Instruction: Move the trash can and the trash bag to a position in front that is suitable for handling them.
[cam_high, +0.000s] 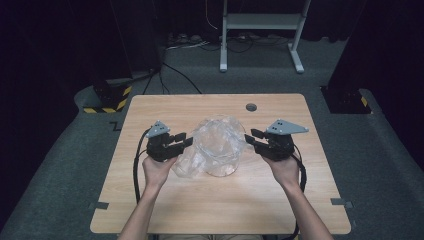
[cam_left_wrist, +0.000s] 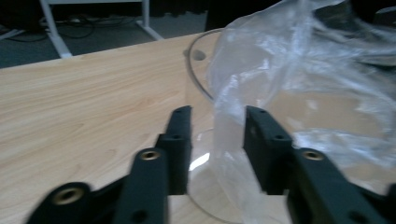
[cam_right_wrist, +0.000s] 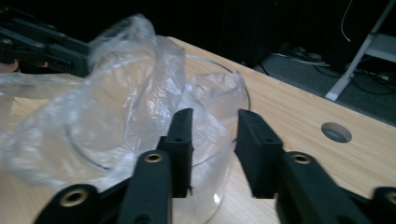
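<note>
Lining clear round glass jar (cam_high: 220, 152) at table (cam_high: 150, 112) centre with crumpled clear plastic bag (cam_high: 187, 162): half done, bag spilling toward 8 o'clock. Left gripper (cam_high: 184, 141) at 9, right gripper (cam_high: 252, 138) at 3, both parted, gripping nothing.

A clear jar (cam_high: 220, 150) draped in a plastic bag (cam_high: 187, 162) stands mid-bench (cam_high: 165, 200); the left tongs (cam_high: 186, 140) sit at the bag's left edge; the right tongs (cam_high: 252, 137) flank the jar's right side, jaws parted.
</note>
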